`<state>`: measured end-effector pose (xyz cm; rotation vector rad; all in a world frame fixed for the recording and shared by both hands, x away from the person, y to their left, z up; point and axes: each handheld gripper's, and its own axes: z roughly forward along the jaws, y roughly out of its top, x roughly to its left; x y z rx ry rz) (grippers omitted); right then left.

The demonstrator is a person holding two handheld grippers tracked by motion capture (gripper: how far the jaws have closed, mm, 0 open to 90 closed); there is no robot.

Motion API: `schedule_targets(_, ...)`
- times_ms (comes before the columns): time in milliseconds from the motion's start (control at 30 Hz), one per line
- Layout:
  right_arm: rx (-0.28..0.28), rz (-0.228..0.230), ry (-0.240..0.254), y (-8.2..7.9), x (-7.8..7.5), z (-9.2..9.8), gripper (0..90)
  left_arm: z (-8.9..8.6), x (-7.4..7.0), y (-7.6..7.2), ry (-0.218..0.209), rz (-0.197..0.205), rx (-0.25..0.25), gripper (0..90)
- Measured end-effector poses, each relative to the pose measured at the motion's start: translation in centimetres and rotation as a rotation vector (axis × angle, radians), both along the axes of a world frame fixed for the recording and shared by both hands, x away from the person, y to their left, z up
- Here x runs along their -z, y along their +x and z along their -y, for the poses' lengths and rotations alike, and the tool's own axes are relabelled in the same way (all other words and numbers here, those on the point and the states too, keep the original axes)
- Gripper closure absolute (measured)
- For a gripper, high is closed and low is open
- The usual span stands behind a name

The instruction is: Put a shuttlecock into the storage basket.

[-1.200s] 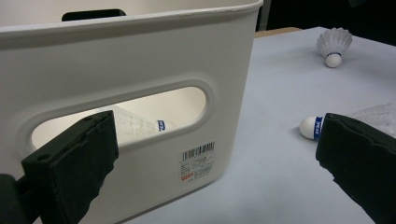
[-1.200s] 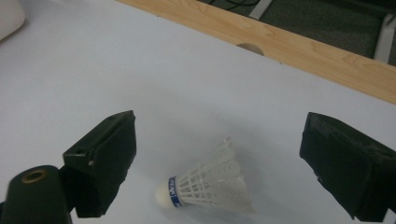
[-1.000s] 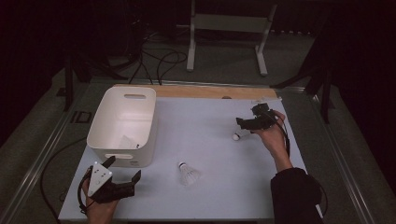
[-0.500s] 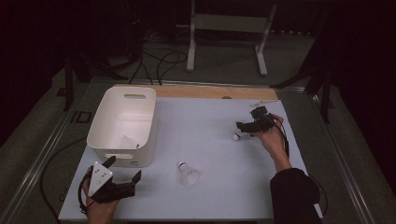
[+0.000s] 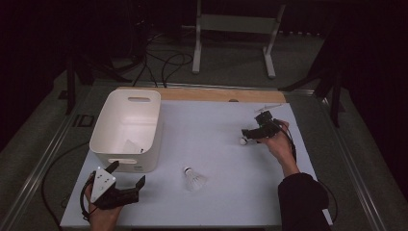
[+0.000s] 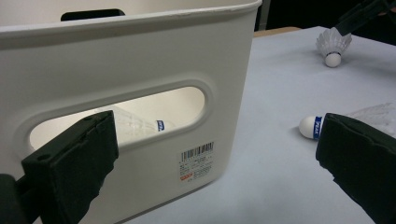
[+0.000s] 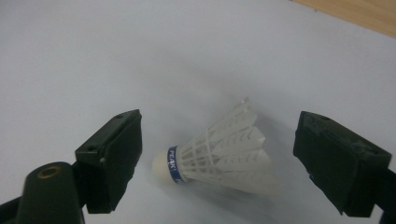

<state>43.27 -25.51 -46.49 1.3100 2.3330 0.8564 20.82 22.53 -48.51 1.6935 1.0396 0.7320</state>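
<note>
Shuttlecock (image 7: 219, 151) lies between the spread right tongs (image 7: 229, 161).

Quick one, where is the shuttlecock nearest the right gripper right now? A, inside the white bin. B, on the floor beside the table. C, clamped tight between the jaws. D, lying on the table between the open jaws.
D: in the right gripper view the shuttlecock lies on its side on the table, with the right gripper open and both jaws standing clear of it.
</note>
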Motion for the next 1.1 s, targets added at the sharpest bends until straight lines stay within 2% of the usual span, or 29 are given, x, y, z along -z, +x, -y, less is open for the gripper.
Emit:
schedule_targets(167,0.001,-0.054,-0.005,0.2,0.8,0.0,20.5,0.0,0.0,0.0,0.000,0.000,-0.001,0.0)
schedule_targets(267,0.000,-0.080,0.012,0.1,1.0,-0.1,28.1,0.0,0.0,0.0,0.001,0.000,0.000,0.0)
schedule_targets(500,-0.087,-0.070,0.012,-0.6,0.8,-1.0,52.4,0.0,0.0,0.0,0.001,0.000,0.000,0.0)
schedule_targets(600,-0.104,-0.072,-0.006,-0.9,0.7,-1.6,67.7,0.0,0.0,0.0,0.000,0.000,-0.001,0.0)
schedule_targets(800,-0.107,-0.062,-0.032,-1.2,0.6,-2.0,87.3,0.0,0.0,0.0,0.000,0.000,-0.001,0.0)
schedule_targets(967,-0.130,-0.038,-0.061,-1.7,0.2,-2.4,88.6,0.0,0.0,0.0,0.002,0.000,-0.001,0.0)
schedule_targets(1100,-0.144,-0.019,-0.065,-2.1,-0.3,-2.7,88.7,0.0,0.0,0.0,0.002,0.000,-0.001,0.0)
